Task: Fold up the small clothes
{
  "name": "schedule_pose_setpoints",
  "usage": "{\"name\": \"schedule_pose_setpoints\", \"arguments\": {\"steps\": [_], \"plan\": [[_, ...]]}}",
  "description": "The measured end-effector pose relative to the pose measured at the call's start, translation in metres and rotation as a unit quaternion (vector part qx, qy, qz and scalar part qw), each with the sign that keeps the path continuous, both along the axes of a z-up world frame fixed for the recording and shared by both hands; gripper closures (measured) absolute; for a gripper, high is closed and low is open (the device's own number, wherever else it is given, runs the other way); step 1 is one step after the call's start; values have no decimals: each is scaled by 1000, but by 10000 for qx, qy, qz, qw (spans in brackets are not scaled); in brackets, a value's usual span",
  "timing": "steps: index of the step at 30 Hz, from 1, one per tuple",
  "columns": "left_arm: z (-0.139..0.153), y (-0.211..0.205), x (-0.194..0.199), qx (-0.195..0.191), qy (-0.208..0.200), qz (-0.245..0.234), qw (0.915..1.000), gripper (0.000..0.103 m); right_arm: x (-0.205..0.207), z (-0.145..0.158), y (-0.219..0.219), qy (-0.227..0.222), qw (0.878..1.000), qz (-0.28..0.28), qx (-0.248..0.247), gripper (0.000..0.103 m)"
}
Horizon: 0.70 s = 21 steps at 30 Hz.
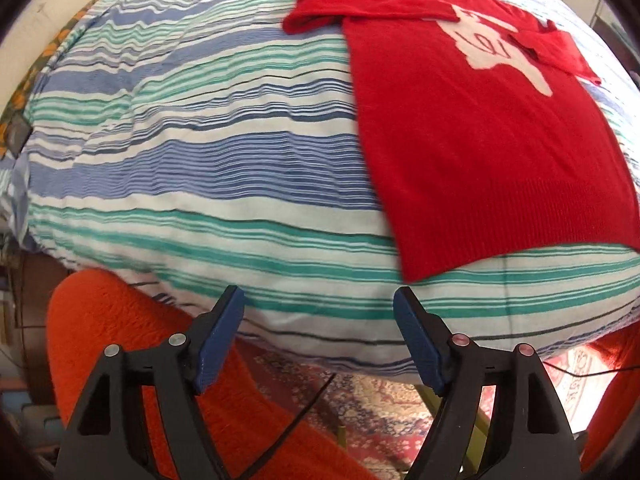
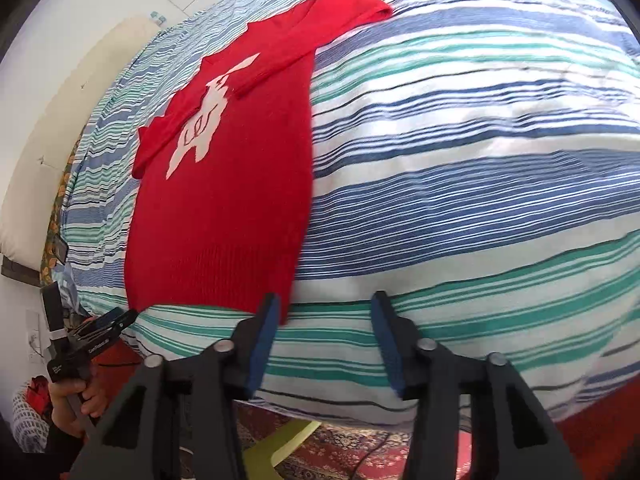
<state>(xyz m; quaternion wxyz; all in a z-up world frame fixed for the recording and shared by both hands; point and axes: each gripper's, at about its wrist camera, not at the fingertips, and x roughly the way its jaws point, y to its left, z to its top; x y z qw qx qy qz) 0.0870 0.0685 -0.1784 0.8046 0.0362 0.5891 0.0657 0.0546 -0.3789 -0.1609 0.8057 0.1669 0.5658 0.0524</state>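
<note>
Striped cotton in blue, green and white covers the bed (image 1: 200, 184), the largest thing in both views, filling each frame from about 9 o'clock round to 3 o'clock. On it lies the red knitted sweater (image 1: 480, 140), spread flat with a white motif (image 1: 492, 52) on the chest. In the left wrist view it sits toward 2 o'clock; in the right wrist view, toward 10 o'clock. Both sleeves appear laid inward across the chest, so the sleeve folds look done and the bottom-to-top fold seems the step in hand.

The ribbed hem (image 2: 208, 276) lies nearest the bed's front edge. The right gripper (image 2: 324, 344) is released, jaws spread wide, its left finger just beside the hem's right corner. The left gripper (image 1: 318, 332) is likewise released and holds nothing, with the hem's left corner up at about 1 o'clock from it, a little apart.

To do this well, each gripper should probably pinch one hem corner, taking both knit layers but not the sheet beneath. Lifting both corners evenly and carrying them toward the neckline would keep the side edges aligned. Knit stretches, so a gentle, level pull is wise.
</note>
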Motion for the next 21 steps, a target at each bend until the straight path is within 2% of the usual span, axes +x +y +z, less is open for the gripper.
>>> {"name": "schedule_pose_setpoints", "arguments": {"steps": [2,4,7,9,12,14,16,17,18,19,20,21], "plan": [[12,18,-4,-150,-242,351,9990,24,7,23,-8,-172,9957,156,-893,40],[17,32,-1,-265,-433,710,9962,24,26,42,-4,-454,9832,632,-1654,40],[21,43,6,-183,-663,1110,9914,24,69,63,25,-950,9615,1537,-2070,40],[22,48,4,-126,-713,1278,9892,24,99,67,59,-1372,9371,2273,-2264,40],[17,54,1,-97,-598,1409,9882,24,144,45,117,-1586,8951,3284,-2566,41],[12,59,0,-130,-500,1531,9869,24,171,21,147,-1626,8762,3580,-2785,41],[10,64,1,-196,-460,1623,9855,24,195,-5,168,-1673,8636,3701,-2989,42],[9,65,2,-205,-441,1653,9850,24,206,-17,174,-1682,8592,3711,-3093,43],[8,66,3,-208,-411,1678,9847,24,216,-27,177,-1668,8583,3684,-3159,52],[7,67,3,-223,-392,1695,9845,24,225,-33,175,-1607,8647,3619,-3090,63],[7,67,3,-247,-390,1704,9843,24,234,-33,168,-1578,8763,3431,-2992,89],[6,67,3,-266,-390,1705,9842,24,241,-25,154,-1645,8917,3078,-2882,95]]}}
